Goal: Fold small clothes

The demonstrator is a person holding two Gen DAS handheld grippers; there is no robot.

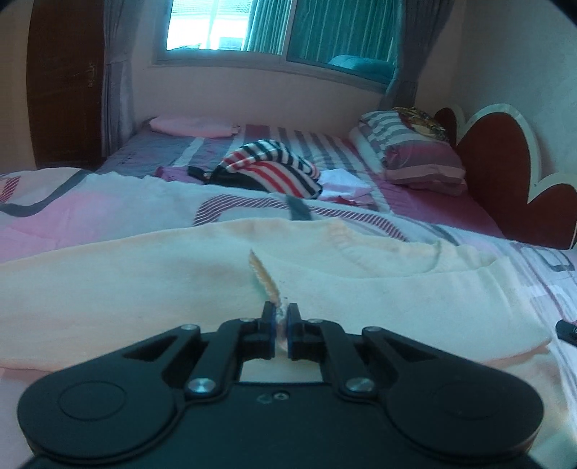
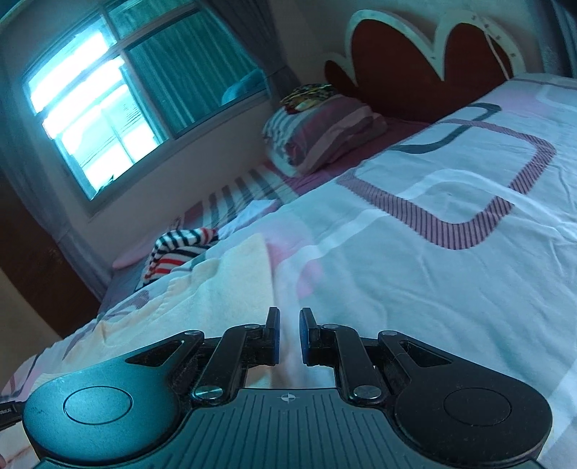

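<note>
A cream knit top (image 1: 151, 288) lies spread over the patterned quilt (image 1: 90, 213), neckline (image 1: 389, 252) toward the pillows. My left gripper (image 1: 281, 312) is shut on a raised fold of its hem, and a ribbed strip (image 1: 263, 276) stands up just past the pads. In the right wrist view the same cream top (image 2: 223, 285) runs down to my right gripper (image 2: 289, 315). Its jaws stand a narrow gap apart with pale cloth pinched between them. The right gripper's black tip (image 1: 567, 330) shows beside the top's right corner in the left wrist view.
A striped red, white and navy garment (image 1: 274, 169) and white folded cloth (image 1: 344, 184) lie farther up the bed. Striped pillows (image 1: 411, 151) rest against the dark red headboard (image 1: 505, 162). A window (image 1: 281, 29) with curtains is behind, and a wooden wardrobe (image 1: 65, 83) stands at left.
</note>
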